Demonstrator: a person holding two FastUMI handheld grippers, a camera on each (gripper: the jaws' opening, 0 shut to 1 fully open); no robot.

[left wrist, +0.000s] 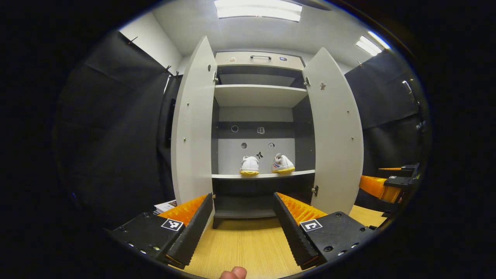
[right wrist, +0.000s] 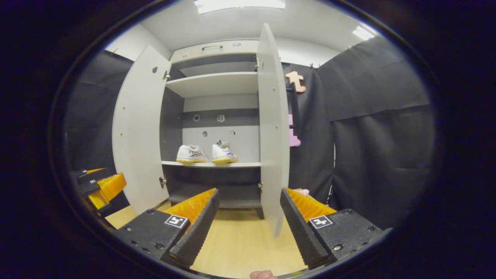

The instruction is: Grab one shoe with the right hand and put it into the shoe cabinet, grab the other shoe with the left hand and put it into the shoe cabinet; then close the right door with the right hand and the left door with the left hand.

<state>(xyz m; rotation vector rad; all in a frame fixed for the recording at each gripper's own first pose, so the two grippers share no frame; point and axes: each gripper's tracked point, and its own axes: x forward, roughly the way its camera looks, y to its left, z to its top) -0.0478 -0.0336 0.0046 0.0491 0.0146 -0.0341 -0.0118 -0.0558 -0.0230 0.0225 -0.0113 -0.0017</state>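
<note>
In the left gripper view we see the shoe cabinet [left wrist: 257,128] mid-frame, both doors swung wide. The left shoe [left wrist: 249,165] and right shoe [left wrist: 282,164] sit side by side on the middle shelf [left wrist: 263,175], near its front edge, seemingly just apart. Our left gripper [left wrist: 243,228] holds its jaws wide over bare worktop [left wrist: 240,244]. In the right gripper view the right gripper [right wrist: 250,226] is likewise wide and empty, the right door [right wrist: 273,128] edge just ahead between its fingers.

Both the left tongs [left wrist: 242,224] and the right tongs [right wrist: 248,223] have black blocky bodies with small screws, a square black-and-white marker tag on each side, and long ribbed fingers [left wrist: 192,228] with ridged backs.
</note>
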